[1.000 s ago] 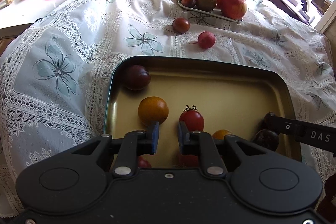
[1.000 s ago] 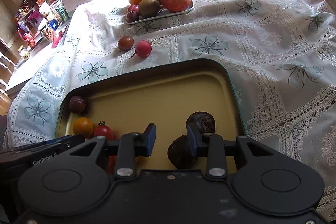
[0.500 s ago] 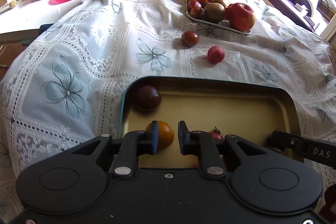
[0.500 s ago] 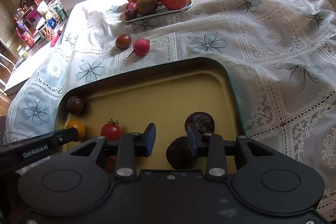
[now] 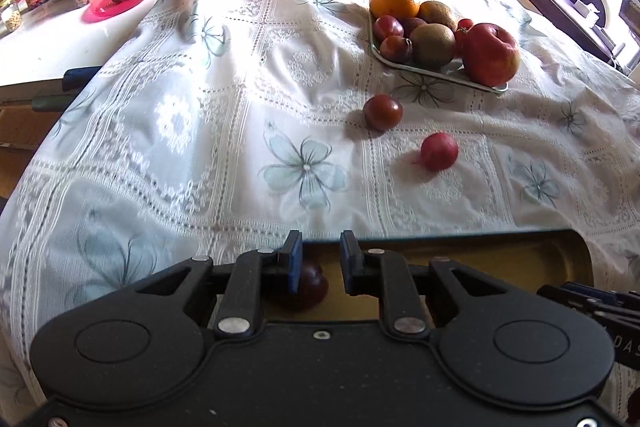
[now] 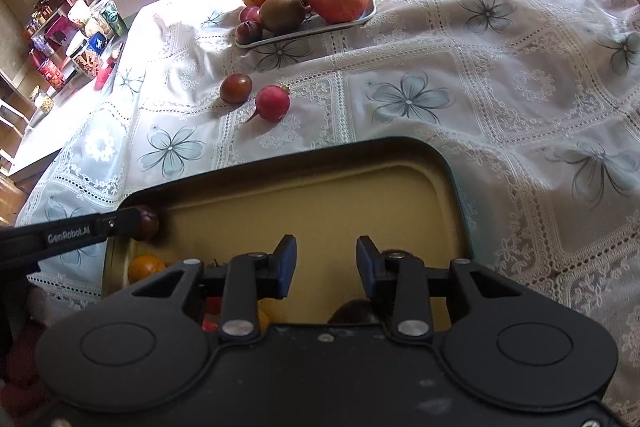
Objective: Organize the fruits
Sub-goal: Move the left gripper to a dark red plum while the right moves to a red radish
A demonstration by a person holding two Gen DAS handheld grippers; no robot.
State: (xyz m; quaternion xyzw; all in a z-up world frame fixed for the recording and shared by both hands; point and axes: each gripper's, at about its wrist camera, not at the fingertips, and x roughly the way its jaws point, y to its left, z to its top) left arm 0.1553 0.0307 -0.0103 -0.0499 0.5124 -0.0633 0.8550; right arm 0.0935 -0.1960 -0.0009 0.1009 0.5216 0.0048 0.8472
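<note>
2 grippers hang over the dark tray [image 6: 456, 183] on the lace tablecloth [image 5: 200, 131]. At left, the left gripper [image 5: 319, 263] stands released, a dark plum [image 5: 310, 285] just below its fingers in the tray's corner. Farther right, the right gripper [image 6: 326, 267] gapes empty over bare tray. Beyond, 2 loose fruits [image 5: 383, 112] lie near the fruit plate [image 5: 436, 73].

Lace tablecloth [image 5: 240, 99], glossy apple [image 5: 490, 53], smooth metal tray [image 6: 360, 195]

Left gripper [image 5: 318, 261] jaws parted, empty, above dark plum [image 5: 310, 285] at tray [image 5: 560, 247] corner; two loose fruits on tablecloth [image 5: 200, 147].
</note>
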